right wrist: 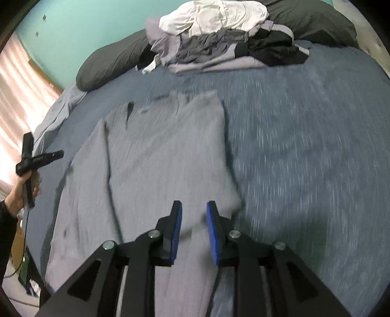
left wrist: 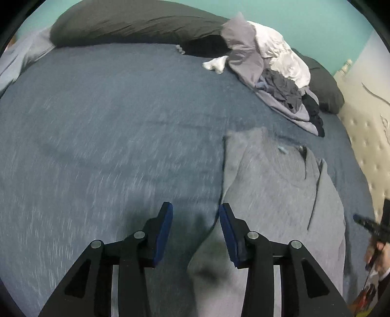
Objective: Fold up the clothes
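Observation:
A grey garment [left wrist: 275, 185] lies flat on the blue bed sheet [left wrist: 109, 126], with one side folded over lengthwise. My left gripper [left wrist: 195, 207] hovers open above the garment's near left edge, and nothing sits between its blue pads. In the right wrist view the same grey garment [right wrist: 158, 151] stretches away from me. My right gripper [right wrist: 194, 204] is open over its near right edge, with a narrow gap between the pads and no cloth pinched. A hand [right wrist: 17, 195] holds the left gripper at the far left of that view. Both views are blurred by motion.
A pile of unfolded clothes [left wrist: 275, 80], white, lilac and dark, sits at the head of the bed [right wrist: 219, 36]. Dark pillows [left wrist: 134, 22] lie along the teal wall. A beige tufted headboard [left wrist: 365, 126] borders the bed. A curtain [right wrist: 19, 92] hangs at the left.

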Demonstrator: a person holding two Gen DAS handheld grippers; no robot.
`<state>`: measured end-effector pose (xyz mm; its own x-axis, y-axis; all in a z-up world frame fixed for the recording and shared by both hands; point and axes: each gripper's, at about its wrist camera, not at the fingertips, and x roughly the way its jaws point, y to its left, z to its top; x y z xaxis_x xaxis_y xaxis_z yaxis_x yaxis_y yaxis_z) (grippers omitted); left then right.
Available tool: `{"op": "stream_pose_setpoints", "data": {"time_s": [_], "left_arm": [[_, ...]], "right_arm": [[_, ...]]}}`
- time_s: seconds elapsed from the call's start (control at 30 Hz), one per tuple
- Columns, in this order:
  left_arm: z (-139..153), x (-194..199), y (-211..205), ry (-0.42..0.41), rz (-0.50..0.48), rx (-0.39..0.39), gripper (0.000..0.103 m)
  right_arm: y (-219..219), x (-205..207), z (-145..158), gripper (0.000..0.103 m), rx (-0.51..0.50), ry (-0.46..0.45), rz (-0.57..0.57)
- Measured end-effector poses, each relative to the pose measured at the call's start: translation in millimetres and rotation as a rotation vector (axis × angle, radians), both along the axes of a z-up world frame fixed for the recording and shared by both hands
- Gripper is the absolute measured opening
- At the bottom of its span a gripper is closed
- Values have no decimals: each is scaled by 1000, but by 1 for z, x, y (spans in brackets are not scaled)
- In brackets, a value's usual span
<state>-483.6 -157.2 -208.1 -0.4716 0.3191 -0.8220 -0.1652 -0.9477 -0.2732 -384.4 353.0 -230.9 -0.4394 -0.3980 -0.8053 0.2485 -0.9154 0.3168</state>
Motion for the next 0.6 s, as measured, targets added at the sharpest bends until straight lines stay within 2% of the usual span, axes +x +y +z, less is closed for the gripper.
{"op": "stream_pose_setpoints", "data": {"time_s": [0.27,0.47,0.6], "left_arm": [[-5,-73,51,0,-85,19,44],[-24,-113,85,-13,-151,-24,44],[-35,-130,97,-29,-179,-20,44]], "right_arm": [[-18,-102,6,26,27,52,5],[-32,-162,-9,26,94,45,42],[-39,-189,-22,26,109,21,71]]}}
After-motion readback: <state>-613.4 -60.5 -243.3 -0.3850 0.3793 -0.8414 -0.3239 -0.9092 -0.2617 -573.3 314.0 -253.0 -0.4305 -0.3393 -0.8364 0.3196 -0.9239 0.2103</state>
